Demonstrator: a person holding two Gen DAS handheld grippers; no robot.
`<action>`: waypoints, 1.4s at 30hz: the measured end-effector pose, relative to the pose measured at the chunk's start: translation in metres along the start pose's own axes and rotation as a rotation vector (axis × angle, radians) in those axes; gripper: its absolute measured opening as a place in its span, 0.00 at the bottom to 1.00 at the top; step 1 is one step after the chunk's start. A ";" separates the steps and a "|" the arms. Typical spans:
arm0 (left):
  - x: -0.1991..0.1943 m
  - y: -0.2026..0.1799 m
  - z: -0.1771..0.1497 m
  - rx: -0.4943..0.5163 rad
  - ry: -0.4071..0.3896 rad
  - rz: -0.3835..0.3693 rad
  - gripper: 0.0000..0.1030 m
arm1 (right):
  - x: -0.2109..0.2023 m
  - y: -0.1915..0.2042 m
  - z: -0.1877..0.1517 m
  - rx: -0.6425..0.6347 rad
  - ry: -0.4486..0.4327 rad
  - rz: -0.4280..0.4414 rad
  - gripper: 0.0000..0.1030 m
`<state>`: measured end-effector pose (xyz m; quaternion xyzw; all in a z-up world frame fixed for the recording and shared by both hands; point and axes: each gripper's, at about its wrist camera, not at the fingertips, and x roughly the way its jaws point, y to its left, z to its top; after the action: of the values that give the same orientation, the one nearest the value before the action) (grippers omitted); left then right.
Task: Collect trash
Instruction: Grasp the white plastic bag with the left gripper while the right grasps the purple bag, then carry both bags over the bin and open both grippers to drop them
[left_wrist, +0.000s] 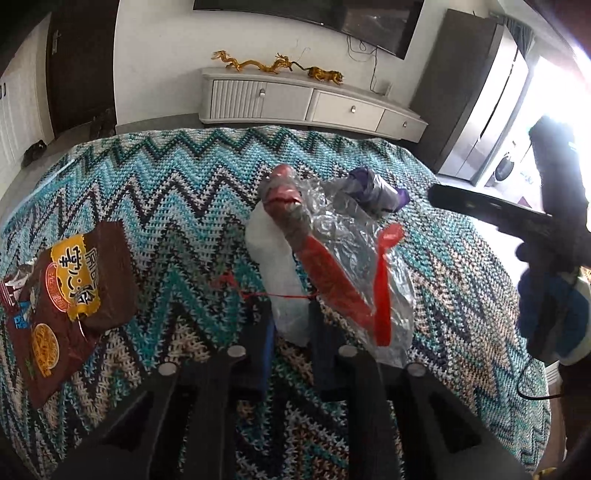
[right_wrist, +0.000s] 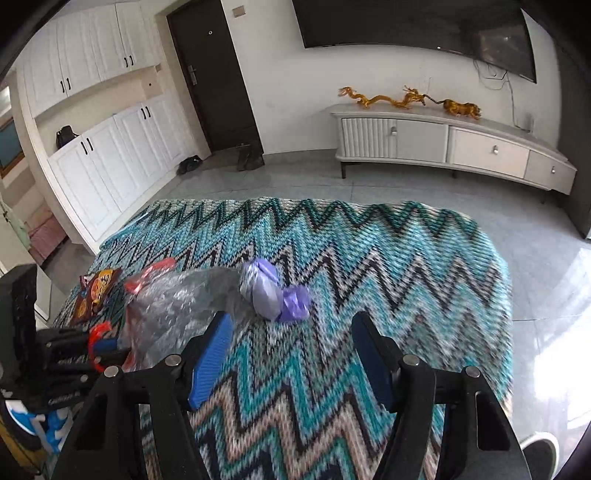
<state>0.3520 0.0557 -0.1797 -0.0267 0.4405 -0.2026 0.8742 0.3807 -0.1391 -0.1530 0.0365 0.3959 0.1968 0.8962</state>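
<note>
A crumpled clear plastic bag with red handles (left_wrist: 354, 258) lies in the middle of the zigzag-knit teal blanket (left_wrist: 166, 206) covering the worktop, a white translucent wrapper (left_wrist: 280, 273) tucked against its near edge. The left gripper (left_wrist: 290, 325) has its jaws nearly shut, pinching the near end of that white wrapper, so the step in hand looks like the first pick-up. A crushed purple and silver wrapper (right_wrist: 271, 291) sits just beyond the bag, and a brown snack packet with yellow print (left_wrist: 70, 291) lies well apart on the other side. The right gripper (right_wrist: 291, 354) hovers with jaws about half open and empty, aimed towards the purple wrapper; the next move calls for lowering over it and closing.
</note>
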 end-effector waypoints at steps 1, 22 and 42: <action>0.000 0.000 -0.001 -0.001 -0.002 -0.005 0.10 | 0.004 -0.001 0.002 0.001 0.000 0.009 0.61; -0.059 0.007 -0.027 -0.005 -0.028 0.071 0.03 | 0.014 0.002 -0.002 -0.003 0.032 0.045 0.24; -0.153 -0.042 -0.110 0.017 -0.004 -0.019 0.03 | -0.131 0.032 -0.079 0.006 -0.027 0.030 0.24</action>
<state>0.1714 0.0890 -0.1209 -0.0240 0.4369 -0.2146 0.8732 0.2337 -0.1672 -0.1088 0.0475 0.3838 0.2086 0.8983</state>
